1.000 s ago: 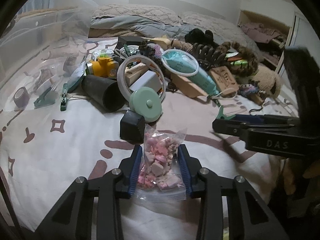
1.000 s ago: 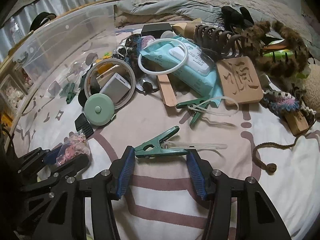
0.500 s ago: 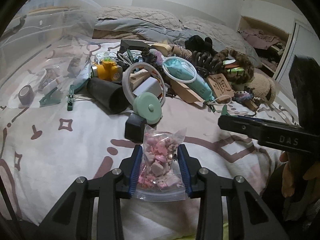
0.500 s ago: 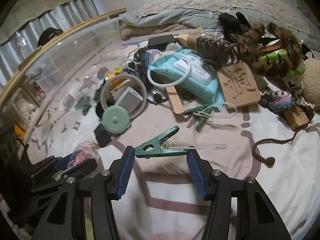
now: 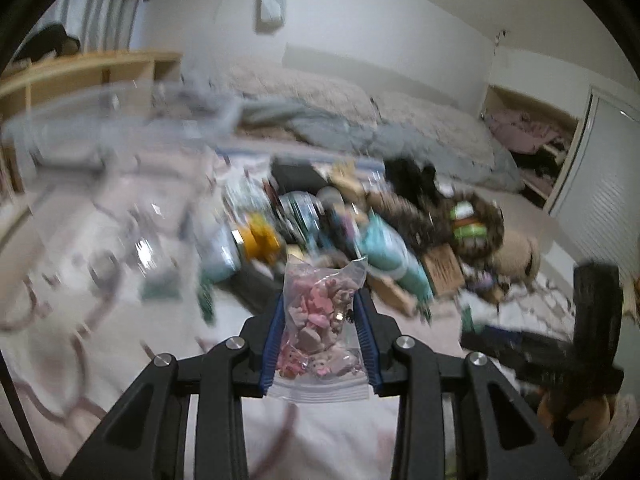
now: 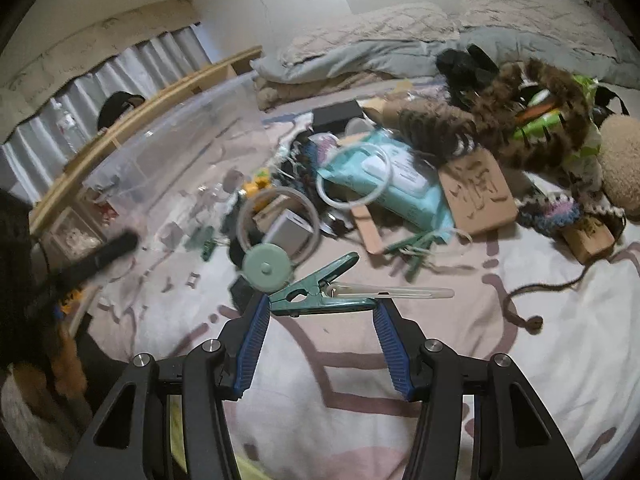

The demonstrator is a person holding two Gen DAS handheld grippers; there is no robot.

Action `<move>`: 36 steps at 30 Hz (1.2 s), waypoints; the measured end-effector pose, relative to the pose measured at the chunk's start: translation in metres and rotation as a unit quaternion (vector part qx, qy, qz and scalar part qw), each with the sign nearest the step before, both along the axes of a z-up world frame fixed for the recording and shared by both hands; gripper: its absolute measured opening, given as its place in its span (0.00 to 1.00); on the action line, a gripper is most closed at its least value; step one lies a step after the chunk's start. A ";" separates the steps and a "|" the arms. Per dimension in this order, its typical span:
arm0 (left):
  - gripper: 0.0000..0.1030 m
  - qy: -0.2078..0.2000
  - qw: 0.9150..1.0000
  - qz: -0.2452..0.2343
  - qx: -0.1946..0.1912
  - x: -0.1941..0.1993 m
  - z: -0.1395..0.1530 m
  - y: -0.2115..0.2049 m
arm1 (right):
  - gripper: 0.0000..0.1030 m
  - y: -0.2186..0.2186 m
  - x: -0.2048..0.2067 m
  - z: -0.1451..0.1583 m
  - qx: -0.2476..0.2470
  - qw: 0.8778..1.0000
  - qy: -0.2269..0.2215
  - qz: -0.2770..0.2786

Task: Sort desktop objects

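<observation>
My left gripper (image 5: 319,334) is shut on a clear zip bag of pink bits (image 5: 318,326) and holds it up in the air above the bed. My right gripper (image 6: 320,322) is shut on a green clothes peg (image 6: 320,290) with a white loop and holds it above the bedspread. A clear plastic bin (image 6: 168,168) stands at the left, with small items inside; it shows blurred in the left wrist view (image 5: 100,152). The other gripper shows at the right of the left wrist view (image 5: 552,352).
A pile of clutter lies on the bed: a teal wipes pack (image 6: 396,176), a white ring (image 6: 352,178), a mint round case (image 6: 266,268), a wooden carved block (image 6: 480,192), furry hair claws (image 6: 520,120), a crocheted piece (image 6: 552,212). Pillows and a grey duvet (image 6: 380,52) lie behind.
Both grippers have risen with their loads. The left one has lifted the bag well off the bed, and its view now tilts up and is blurred by motion.
</observation>
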State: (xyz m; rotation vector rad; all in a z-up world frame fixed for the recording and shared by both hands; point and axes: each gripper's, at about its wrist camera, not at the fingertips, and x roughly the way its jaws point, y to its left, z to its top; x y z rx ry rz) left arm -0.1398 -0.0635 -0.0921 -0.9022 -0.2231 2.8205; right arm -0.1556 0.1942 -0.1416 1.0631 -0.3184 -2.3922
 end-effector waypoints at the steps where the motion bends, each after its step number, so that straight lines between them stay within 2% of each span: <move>1: 0.34 0.008 1.000 0.004 -0.001 -0.001 0.007 -0.005 | 0.53 0.000 0.001 0.004 -0.003 1.000 0.005 0.002; 6: 0.34 0.040 0.999 0.020 -0.008 -0.011 0.041 -0.030 | 0.53 -0.003 0.005 0.025 -0.024 0.999 0.029 0.012; 14: 0.30 0.065 0.997 0.041 -0.021 -0.023 0.071 -0.063 | 0.53 -0.020 0.004 0.059 -0.047 0.996 0.064 0.041; 28: 0.30 0.082 0.992 0.098 -0.021 -0.057 0.103 -0.139 | 0.53 -0.092 -0.023 0.127 -0.066 0.983 0.121 0.118; 36: 0.30 0.078 0.990 0.106 -0.049 -0.094 0.118 -0.165 | 0.53 -0.135 -0.051 0.149 -0.071 0.979 0.127 0.140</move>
